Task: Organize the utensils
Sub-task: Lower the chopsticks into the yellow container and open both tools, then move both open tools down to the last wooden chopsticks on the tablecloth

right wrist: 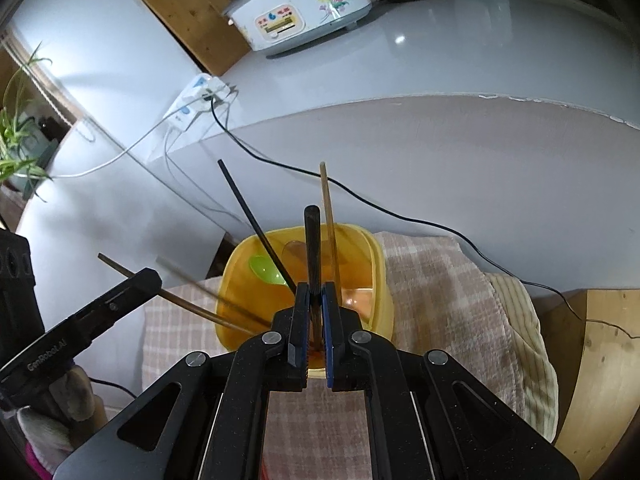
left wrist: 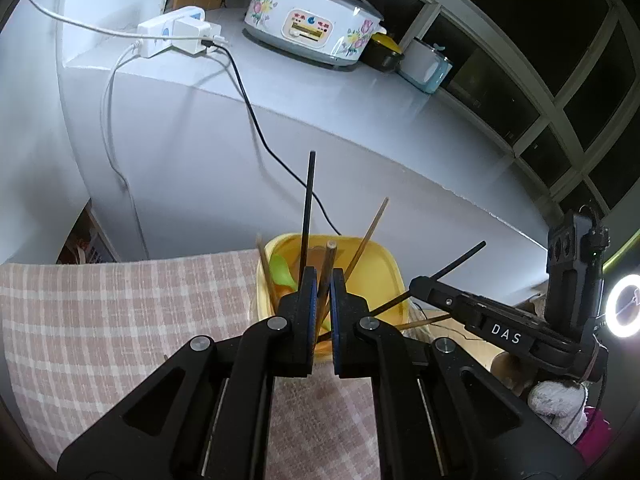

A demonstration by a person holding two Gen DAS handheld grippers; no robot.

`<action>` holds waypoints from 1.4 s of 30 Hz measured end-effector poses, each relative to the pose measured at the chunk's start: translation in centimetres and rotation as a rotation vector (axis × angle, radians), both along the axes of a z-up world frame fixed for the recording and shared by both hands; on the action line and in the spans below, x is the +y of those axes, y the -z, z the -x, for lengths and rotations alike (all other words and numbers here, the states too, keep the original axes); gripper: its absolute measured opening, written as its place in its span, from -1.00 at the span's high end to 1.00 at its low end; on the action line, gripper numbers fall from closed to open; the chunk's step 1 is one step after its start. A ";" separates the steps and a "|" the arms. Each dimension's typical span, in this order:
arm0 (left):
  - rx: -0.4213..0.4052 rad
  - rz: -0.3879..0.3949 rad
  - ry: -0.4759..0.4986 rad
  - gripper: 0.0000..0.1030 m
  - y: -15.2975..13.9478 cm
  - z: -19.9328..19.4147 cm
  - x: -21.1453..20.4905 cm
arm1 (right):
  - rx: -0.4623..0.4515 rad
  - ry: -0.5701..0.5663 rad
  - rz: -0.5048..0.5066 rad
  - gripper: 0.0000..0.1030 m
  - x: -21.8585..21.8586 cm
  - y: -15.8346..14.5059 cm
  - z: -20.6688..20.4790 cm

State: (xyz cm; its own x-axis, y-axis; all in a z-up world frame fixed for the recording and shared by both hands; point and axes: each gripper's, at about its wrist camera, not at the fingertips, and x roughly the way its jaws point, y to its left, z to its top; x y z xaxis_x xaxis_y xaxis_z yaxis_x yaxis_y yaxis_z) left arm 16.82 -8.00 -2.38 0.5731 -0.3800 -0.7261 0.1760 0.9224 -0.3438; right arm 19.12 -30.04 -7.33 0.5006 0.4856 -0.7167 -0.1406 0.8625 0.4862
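Your left gripper [left wrist: 324,280] pinches a wooden chopstick [left wrist: 329,258], right gripper [right wrist: 316,294] clamps a dark chopstick [right wrist: 311,240], both over the tub [left wrist: 384,276].

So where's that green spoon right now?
The green spoon lies inside the yellow tub, on its left side in the right wrist view, beside the black chopstick.

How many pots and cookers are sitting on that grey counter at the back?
3. A floral cooker stands nearest the power strip, a black pot with a yellow lid is beside it, and a blue appliance is at the window end. Others may hide behind the cooker.
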 end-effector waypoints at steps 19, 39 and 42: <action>-0.006 -0.034 -0.023 0.47 -0.6 1.6 0.7 | -0.037 0.018 0.065 0.25 -0.2 -1.2 1.3; -0.051 -0.098 -0.073 0.47 -1.8 5.0 3.1 | -0.156 0.030 0.051 0.14 -0.8 -5.0 5.3; -0.045 -0.096 -0.086 0.47 -1.6 5.4 3.7 | -0.166 0.018 0.052 0.14 -0.5 -5.3 6.1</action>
State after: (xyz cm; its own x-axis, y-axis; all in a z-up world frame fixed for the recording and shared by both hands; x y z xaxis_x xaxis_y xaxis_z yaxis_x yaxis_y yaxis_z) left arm 11.47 -4.28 -0.77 0.6331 -0.2580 -0.7298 0.1078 0.9630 -0.2469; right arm 12.98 -30.55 -2.02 0.6223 0.4402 -0.6473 -0.1998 0.8889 0.4123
